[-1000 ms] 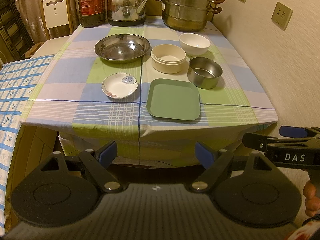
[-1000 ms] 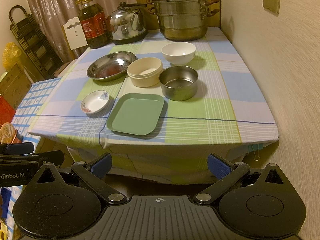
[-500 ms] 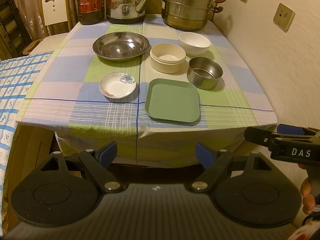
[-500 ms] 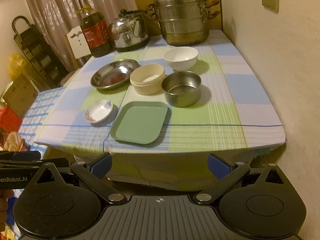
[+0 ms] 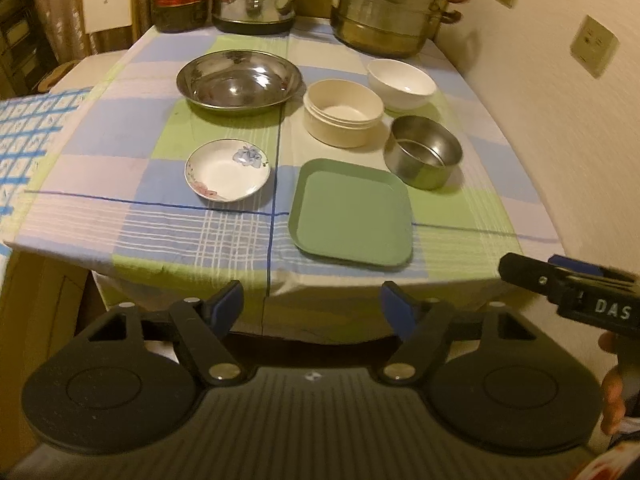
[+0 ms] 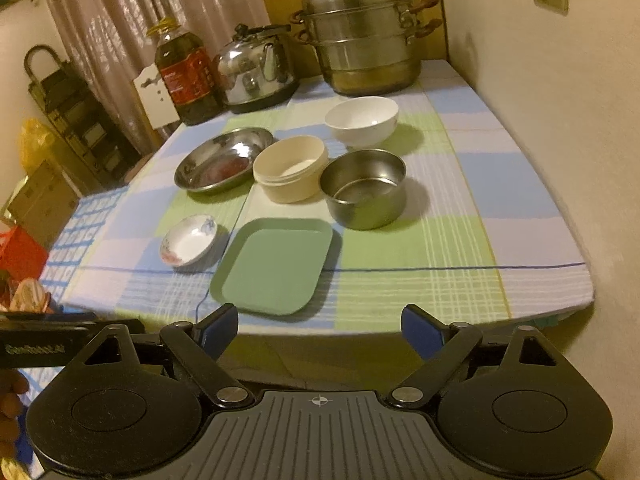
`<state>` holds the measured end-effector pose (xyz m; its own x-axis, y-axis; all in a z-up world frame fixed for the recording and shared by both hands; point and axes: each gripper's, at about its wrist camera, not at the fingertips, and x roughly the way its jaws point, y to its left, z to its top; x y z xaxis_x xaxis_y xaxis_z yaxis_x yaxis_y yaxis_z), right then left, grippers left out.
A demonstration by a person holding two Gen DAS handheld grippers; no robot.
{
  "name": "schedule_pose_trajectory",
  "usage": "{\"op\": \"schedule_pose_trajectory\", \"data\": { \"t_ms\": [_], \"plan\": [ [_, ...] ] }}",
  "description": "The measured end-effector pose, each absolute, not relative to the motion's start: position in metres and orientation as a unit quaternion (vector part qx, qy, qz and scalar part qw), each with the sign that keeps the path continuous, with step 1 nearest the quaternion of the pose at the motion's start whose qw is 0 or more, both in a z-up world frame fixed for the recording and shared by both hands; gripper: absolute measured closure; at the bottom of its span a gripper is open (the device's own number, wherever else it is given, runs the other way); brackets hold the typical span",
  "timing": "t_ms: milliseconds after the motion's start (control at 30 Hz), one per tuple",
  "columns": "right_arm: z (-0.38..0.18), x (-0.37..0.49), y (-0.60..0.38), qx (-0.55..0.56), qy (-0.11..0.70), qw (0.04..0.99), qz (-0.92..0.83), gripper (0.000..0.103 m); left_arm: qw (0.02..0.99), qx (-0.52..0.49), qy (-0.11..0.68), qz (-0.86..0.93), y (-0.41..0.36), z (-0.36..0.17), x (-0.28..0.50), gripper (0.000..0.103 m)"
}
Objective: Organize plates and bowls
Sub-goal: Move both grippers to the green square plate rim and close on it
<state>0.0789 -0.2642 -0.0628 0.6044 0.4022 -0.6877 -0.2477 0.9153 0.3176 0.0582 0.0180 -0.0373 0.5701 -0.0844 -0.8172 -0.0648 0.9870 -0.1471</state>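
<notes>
A square, pale green plate [image 5: 352, 216] with raised rim lies empty.

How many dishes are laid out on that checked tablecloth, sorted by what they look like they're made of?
Shiny metal: 2, the wide steel dish and the small steel bowl.
White or cream: 3, the white bowl, the cream round container and the flowered saucer.
Green: 1, the square green plate.
Total: 6
</notes>
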Motion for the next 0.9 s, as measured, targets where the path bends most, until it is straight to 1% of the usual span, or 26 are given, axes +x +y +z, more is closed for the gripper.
{"op": "schedule_pose_trajectory", "data": {
  "t_ms": [133,233,367,433,500,567,600,633,667,733,900],
  "plan": [
    [-0.074,0.091,-0.267,0.124,0.391,0.894,0.181,0.014,0.875,-0.131,0.466,0.009,0.030,-0.054,0.072,0.030],
    [-0.081,0.099,-0.263,0.111,0.390,0.898,0.173,0.014,0.865,-0.143,0.481,0.012,0.036,-0.066,0.084,0.031],
    [-0.096,0.115,-0.256,0.096,0.416,0.887,0.177,0.014,0.868,-0.090,0.488,-0.004,0.031,-0.079,0.100,0.031],
    [-0.103,0.124,-0.253,0.094,0.429,0.883,0.166,0.014,0.873,-0.070,0.483,-0.009,0.030,-0.086,0.106,0.036],
    [-0.110,0.132,-0.251,0.094,0.438,0.881,0.153,0.015,0.875,-0.065,0.479,-0.022,0.030,-0.092,0.114,0.037],
    [-0.116,0.141,-0.249,0.095,0.445,0.878,0.150,0.019,0.879,-0.068,0.471,-0.034,0.032,-0.097,0.121,0.043],
    [-0.119,0.145,-0.248,0.095,0.447,0.877,0.149,0.020,0.880,-0.068,0.469,-0.040,0.032,-0.099,0.126,0.048],
    [-0.122,0.149,-0.246,0.097,0.449,0.876,0.150,0.024,0.880,-0.066,0.469,-0.043,0.032,-0.102,0.130,0.052],
    [-0.124,0.152,-0.245,0.098,0.450,0.874,0.153,0.028,0.879,-0.064,0.471,-0.047,0.032,-0.105,0.135,0.053],
    [-0.128,0.160,-0.240,0.104,0.453,0.872,0.155,0.032,0.878,-0.063,0.471,-0.053,0.034,-0.111,0.145,0.056],
    [-0.141,0.173,-0.228,0.118,0.461,0.865,0.156,0.038,0.879,-0.064,0.468,-0.058,0.037,-0.119,0.165,0.060]
  ]
}}
